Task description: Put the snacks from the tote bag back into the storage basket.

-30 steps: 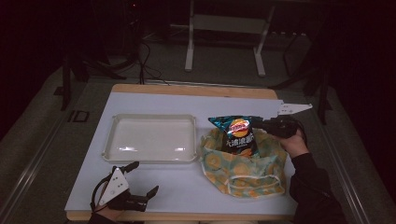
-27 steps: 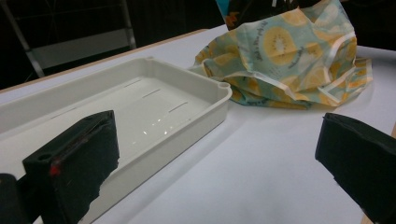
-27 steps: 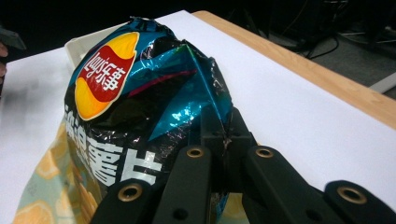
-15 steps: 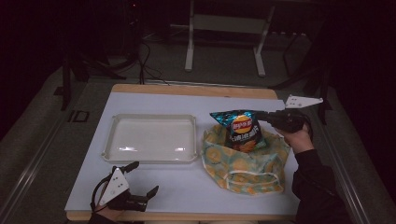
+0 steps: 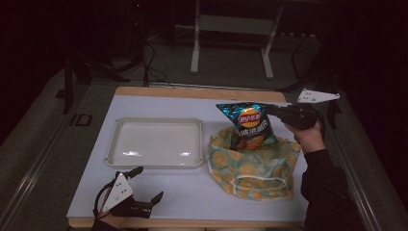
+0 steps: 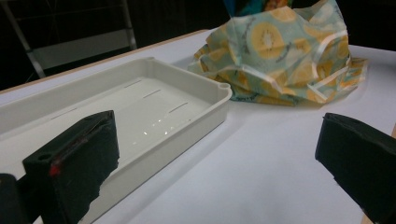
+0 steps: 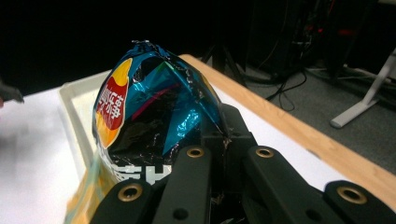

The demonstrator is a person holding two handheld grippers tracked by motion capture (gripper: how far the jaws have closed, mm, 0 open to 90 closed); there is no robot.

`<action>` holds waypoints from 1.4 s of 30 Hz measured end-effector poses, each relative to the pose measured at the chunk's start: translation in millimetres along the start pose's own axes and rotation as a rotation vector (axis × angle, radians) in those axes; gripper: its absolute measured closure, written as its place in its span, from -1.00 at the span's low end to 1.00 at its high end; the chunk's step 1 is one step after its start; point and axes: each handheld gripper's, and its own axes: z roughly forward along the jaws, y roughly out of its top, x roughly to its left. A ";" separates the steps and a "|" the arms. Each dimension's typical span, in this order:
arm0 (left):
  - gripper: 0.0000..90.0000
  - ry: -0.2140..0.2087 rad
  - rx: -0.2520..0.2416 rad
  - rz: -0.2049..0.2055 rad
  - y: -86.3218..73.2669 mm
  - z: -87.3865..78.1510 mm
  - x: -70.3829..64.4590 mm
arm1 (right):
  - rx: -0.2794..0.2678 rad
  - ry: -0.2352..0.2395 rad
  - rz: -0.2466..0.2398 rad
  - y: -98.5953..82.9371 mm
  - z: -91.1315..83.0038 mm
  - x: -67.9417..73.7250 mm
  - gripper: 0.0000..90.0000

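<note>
A blue chip bag (image 5: 249, 124) hangs above a fruit-patterned cloth bag (image 5: 252, 166) at the table's right. My right gripper (image 5: 274, 111) is shut on the chip bag's top right corner, and the foil (image 7: 154, 116) bulges just beyond the jaws in the right gripper view. An empty white tray (image 5: 155, 142) lies in the middle of the table. My left gripper (image 5: 149, 185) rests open near the front left edge, jaws wide apart, with nothing between them. The left gripper view looks past the tray (image 6: 140, 107) toward the cloth bag (image 6: 285, 60).
The white table (image 5: 159, 202) has a wooden far edge (image 5: 192, 91). A metal stand (image 5: 231, 29) and cables lie on the dark floor beyond it.
My right gripper has lifted the chip bag higher out of the cloth bag and drawn it slightly right. The left gripper has not moved.
</note>
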 end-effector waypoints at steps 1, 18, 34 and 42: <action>-1.00 0.000 0.000 0.000 0.0 0.0 0.0 | -0.004 -0.008 0.001 3.1 -0.5 0.6 1.00; -1.00 -0.004 0.004 0.009 0.2 -0.2 -1.0 | -0.074 -0.060 -0.021 56.4 9.3 30.1 1.00; -1.00 0.005 0.010 0.019 -0.1 -0.7 -2.3 | -0.110 -0.101 0.018 75.8 56.2 73.4 1.00; -1.00 0.016 0.004 0.024 0.4 -1.6 -2.0 | -0.135 -0.115 0.017 77.1 80.5 96.2 1.00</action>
